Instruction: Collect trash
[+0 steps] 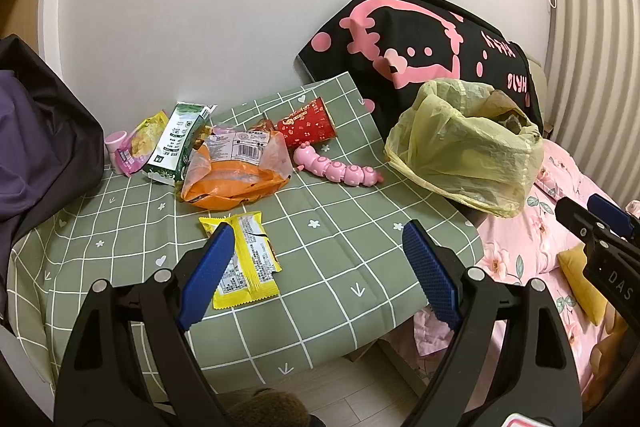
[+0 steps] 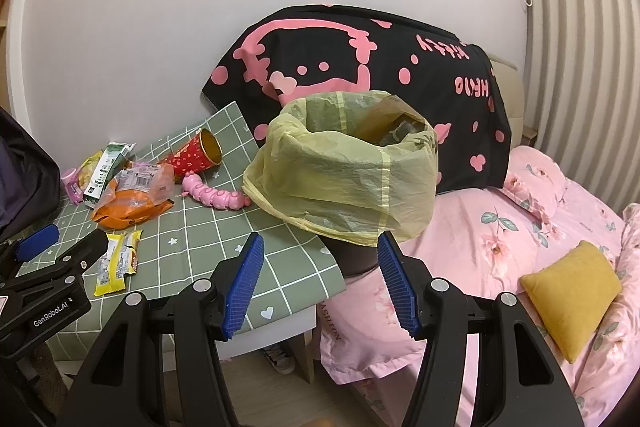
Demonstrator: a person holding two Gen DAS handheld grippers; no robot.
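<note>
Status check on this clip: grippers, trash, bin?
Left gripper open, over yellow wrapper. Right gripper open, empty, facing bin. Trash on table, none collected. Pink toy among it.

1. A plain white wall backs the scene under even indoor light.
2. Pale ribbed vertical curtains hang at the right.
3. A small table under a green grid-patterned cloth stands beside a bed with pink floral bedding.
4. Light wood flooring shows below.
</note>
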